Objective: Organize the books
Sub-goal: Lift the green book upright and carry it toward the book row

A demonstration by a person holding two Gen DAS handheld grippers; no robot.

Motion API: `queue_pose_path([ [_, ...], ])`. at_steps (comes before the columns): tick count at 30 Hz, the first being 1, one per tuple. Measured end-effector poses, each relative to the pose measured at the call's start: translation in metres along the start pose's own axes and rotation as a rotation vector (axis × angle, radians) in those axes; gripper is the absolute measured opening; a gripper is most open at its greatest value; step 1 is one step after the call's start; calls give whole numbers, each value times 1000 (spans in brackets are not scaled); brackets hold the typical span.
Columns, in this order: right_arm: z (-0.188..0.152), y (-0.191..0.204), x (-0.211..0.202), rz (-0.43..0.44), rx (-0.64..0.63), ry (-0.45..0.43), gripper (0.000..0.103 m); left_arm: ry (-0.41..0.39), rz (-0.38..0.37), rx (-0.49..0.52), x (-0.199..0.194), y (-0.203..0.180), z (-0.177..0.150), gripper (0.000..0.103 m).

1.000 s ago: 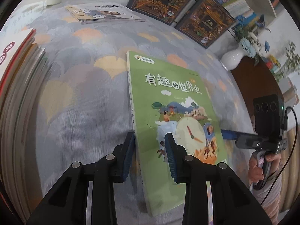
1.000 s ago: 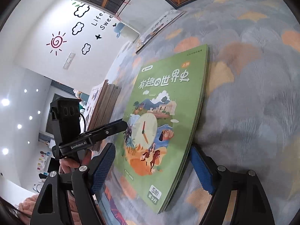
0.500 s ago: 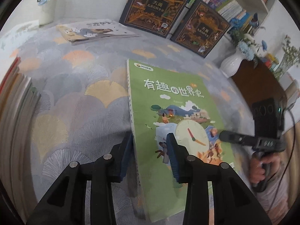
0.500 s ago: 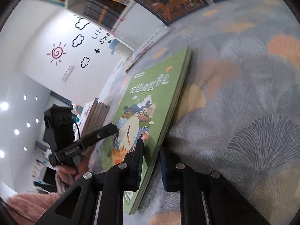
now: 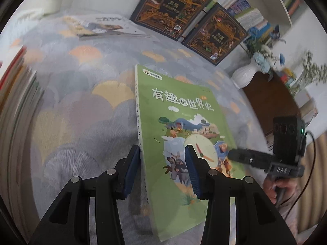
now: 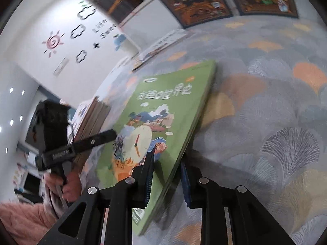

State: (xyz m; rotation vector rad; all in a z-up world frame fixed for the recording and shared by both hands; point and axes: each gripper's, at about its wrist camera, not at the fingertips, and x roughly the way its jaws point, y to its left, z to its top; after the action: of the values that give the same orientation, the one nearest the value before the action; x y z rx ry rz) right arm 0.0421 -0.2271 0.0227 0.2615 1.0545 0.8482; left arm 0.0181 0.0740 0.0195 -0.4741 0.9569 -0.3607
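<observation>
Left tongs (image 5: 162,169): the jaws are opening and straddle the spine edge of the green book (image 5: 184,134). One blue pad sits outside the spine, the other stands over the cover, and a gap shows there, so you are not clamping on this side. Right tongs (image 6: 166,180): the jaws are opening too, with the book's page edge between them. The left pad lies over the cover art and the right pad is under the raised edge; whether either pad presses cannot be told from the right wrist view.

Position of the book: near the middle of the patterned bench (image 5: 81,106), cover up, the page side lifted off the cloth and the spine side low, near corner toward you.

Step in hand, as a judgement: you are taking up the single green book from both long edges, and the hold is loosening rather than setting. The next move calls for a firm re-clamp by at least one pair before any lift, or the thin book will likely slide out.

Pose: both tongs point down at a slant and face inward across the book. Your hand (image 5: 278,185) grips the right handle at the right edge of the left wrist view.

Outward: a stack of books (image 5: 16,110) stands at the left, two dark ornate books (image 5: 173,10) lean at the far side, and a flat booklet (image 5: 100,25) lies far left.
</observation>
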Motion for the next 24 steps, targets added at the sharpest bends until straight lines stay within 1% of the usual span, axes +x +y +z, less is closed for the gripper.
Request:
queue_pose_path([
  [2,-3,4,-4,9,-4,-6,24,3,-17,-12,-5,-1,-3,41],
  [6,-9,11,-16,19,1,-38,24,-15,-8,29,-18,-16,-9,41],
  [9,-11,25,-29,-2,-12,-79,25,-34,-35,39,-32,-23,-9,41],
  [11,-12,36,-39,3,-19,-113,25,-46,-49,44,-41,-25,-8,41],
  [15,-12,67,-50,-18,-87,-149,25,-109,-76,55,-72,-25,-7,41],
  [18,-9,96,-49,-12,-141,-157,25,-164,-57,63,-95,-20,-2,41],
  [21,-1,129,-40,33,-204,-154,25,-239,-14,60,-124,-9,4,41],
  [24,12,157,-21,83,-256,-143,25,-292,29,46,-154,8,11,41],
])
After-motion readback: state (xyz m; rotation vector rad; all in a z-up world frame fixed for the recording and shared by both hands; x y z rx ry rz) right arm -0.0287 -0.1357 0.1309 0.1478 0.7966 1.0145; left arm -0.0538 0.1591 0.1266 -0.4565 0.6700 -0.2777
